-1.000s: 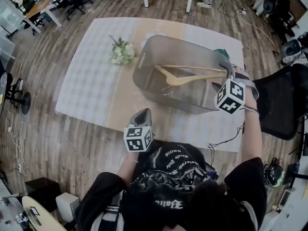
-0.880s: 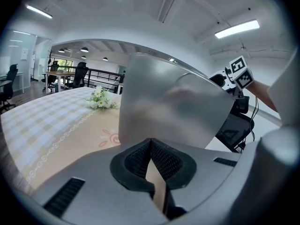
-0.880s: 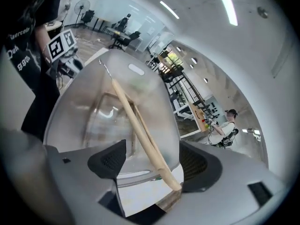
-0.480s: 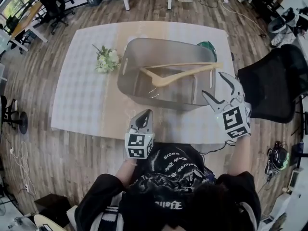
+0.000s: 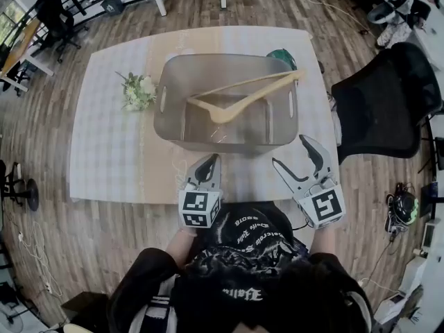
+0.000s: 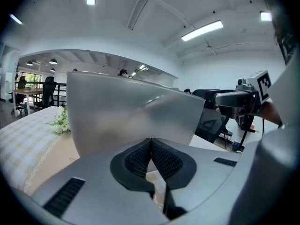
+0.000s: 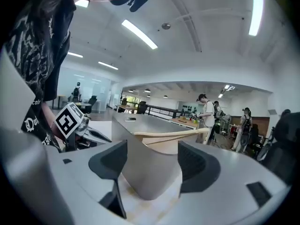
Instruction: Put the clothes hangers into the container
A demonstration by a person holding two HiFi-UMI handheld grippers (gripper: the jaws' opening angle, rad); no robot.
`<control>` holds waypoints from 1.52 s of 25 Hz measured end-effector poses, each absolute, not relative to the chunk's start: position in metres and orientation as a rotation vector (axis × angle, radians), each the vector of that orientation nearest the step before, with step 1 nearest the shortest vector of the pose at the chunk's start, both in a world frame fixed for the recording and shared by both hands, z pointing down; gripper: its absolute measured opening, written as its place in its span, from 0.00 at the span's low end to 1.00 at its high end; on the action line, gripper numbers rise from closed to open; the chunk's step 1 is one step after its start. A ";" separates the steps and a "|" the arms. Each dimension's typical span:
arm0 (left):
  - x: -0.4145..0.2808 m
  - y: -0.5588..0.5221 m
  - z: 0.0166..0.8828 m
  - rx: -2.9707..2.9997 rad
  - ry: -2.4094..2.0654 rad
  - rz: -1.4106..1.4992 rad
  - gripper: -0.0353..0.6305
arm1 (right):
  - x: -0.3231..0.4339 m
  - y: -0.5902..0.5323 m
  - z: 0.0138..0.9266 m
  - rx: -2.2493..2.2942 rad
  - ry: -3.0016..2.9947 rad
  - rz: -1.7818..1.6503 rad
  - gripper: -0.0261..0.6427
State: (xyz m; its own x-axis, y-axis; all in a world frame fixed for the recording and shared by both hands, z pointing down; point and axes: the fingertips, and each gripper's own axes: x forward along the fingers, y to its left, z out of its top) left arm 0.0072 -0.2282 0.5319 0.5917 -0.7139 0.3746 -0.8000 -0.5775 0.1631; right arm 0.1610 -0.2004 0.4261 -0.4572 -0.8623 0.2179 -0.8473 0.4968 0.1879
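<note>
A wooden clothes hanger point(image 5: 243, 99) lies slanted in the grey translucent container point(image 5: 168, 82), one end propped on the right rim; it shows over the rim as the hanger point(image 7: 173, 136) in the right gripper view. My left gripper point(image 5: 205, 168) hovers at the table's near edge, just in front of the container wall point(image 6: 131, 116), its pads pressed together on nothing. My right gripper point(image 5: 300, 156) is open and empty, near the container's front right corner point(image 7: 145, 172).
A small bunch of white flowers point(image 5: 137, 91) lies left of the container, the same flowers point(image 6: 59, 121) showing in the left gripper view. A green object point(image 5: 283, 56) peeks out behind the container's far right corner. A black office chair point(image 5: 381, 103) stands right of the table. People stand in the background.
My right gripper has let go of the hanger and drawn back toward the near edge, opening. The hanger stays resting in the container. My left gripper has hardly moved.
</note>
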 end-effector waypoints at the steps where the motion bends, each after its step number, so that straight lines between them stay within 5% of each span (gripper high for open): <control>1: 0.008 -0.228 0.532 2.511 -1.227 0.386 0.08 | 0.162 -0.197 0.431 1.483 -2.455 -0.042 0.55; 9: 0.011 -0.227 0.531 2.526 -1.205 0.369 0.08 | 0.169 -0.178 0.497 1.576 -2.346 0.218 0.55; 27: 0.011 -0.210 0.527 2.530 -1.216 0.331 0.08 | 0.171 -0.167 0.510 1.581 -2.321 0.216 0.54; 38: 0.017 -0.203 0.522 2.550 -1.181 0.310 0.08 | 0.167 -0.166 0.509 1.611 -2.297 0.205 0.17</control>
